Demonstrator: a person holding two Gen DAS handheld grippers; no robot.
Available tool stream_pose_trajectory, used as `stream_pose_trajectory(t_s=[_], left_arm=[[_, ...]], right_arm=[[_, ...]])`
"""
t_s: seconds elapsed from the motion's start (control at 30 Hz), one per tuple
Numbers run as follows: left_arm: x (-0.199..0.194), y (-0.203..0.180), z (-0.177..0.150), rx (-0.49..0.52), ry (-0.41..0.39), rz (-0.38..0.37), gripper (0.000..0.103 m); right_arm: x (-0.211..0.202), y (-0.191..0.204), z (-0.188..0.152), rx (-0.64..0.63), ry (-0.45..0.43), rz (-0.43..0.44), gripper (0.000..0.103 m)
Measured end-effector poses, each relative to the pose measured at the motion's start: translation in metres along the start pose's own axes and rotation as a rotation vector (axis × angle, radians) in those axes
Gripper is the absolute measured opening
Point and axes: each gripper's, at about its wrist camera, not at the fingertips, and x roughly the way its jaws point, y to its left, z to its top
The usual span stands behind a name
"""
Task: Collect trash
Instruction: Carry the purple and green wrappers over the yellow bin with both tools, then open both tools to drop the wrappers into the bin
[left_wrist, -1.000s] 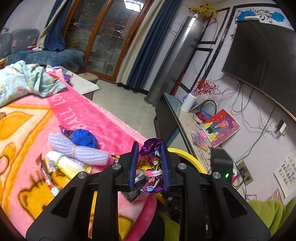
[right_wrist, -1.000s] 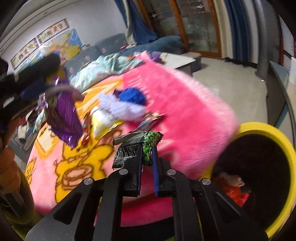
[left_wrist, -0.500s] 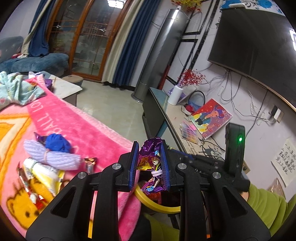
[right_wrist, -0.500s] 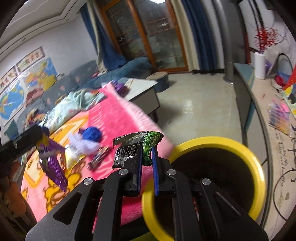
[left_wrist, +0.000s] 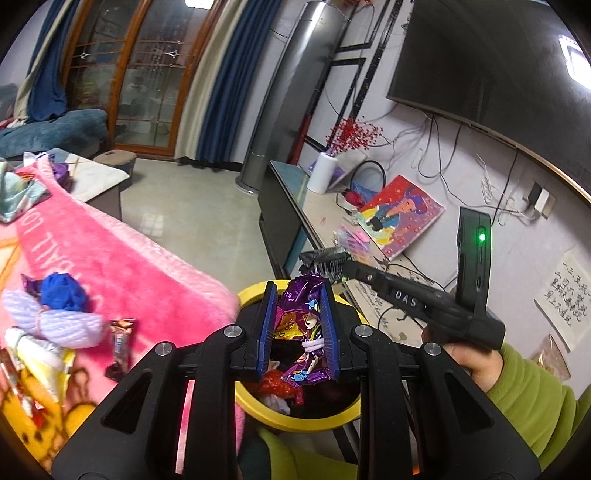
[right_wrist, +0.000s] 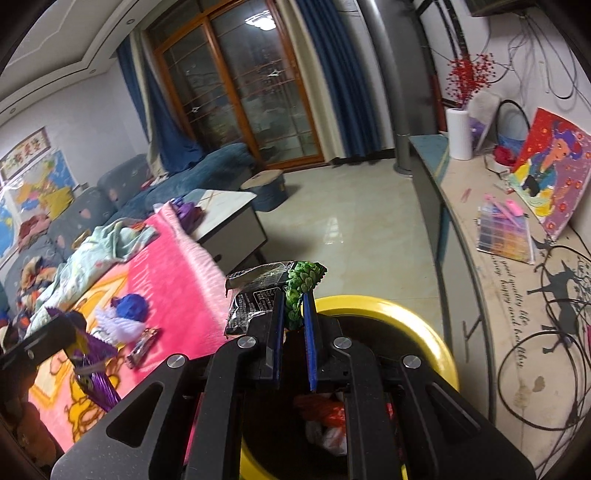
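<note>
Both claws have swung from the pink blanket (left_wrist: 122, 266) to over the yellow bin (left_wrist: 255, 295): left claw (left_wrist: 299, 332) clamps a purple wrapper (left_wrist: 301, 314), right claw (right_wrist: 293, 325) pinches a green-black packet (right_wrist: 266, 291).

Purple wrapper (left_wrist: 303, 325): crinkled foil, cartoon print, upright, held above the bin mouth.
Black-and-green wrapper (right_wrist: 273, 295): crumpled, pinched at its green end, over the bin's near rim.
Yellow-rimmed bin (right_wrist: 417, 325): round, dark inside, red and white scraps at the bottom.
Small brown wrapper (left_wrist: 120, 343): flat on the pink blanket (left_wrist: 122, 266).
</note>
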Motion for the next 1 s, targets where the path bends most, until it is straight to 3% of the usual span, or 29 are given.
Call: stream_pose_trajectory(t_s=[0.47,0.83,1.0], left_arm=[[0.039,-0.014,-0.018,0.027,0.070,-0.015,0.017],[0.083,-0.014,-0.038,0.034,0.157,-0.027,0.018],[0.100,-0.011,-0.043,0.025,0.188,-0.026,0.022]], right_arm=[[0.008,-0.038,-0.008,0.067,0.044,-0.063,0.010],[0.028,-0.051,-0.020,0.105,0.144,-0.061,0.011],[0.033,-0.056,-0.023,0.134,0.166,-0.047,0.018]])
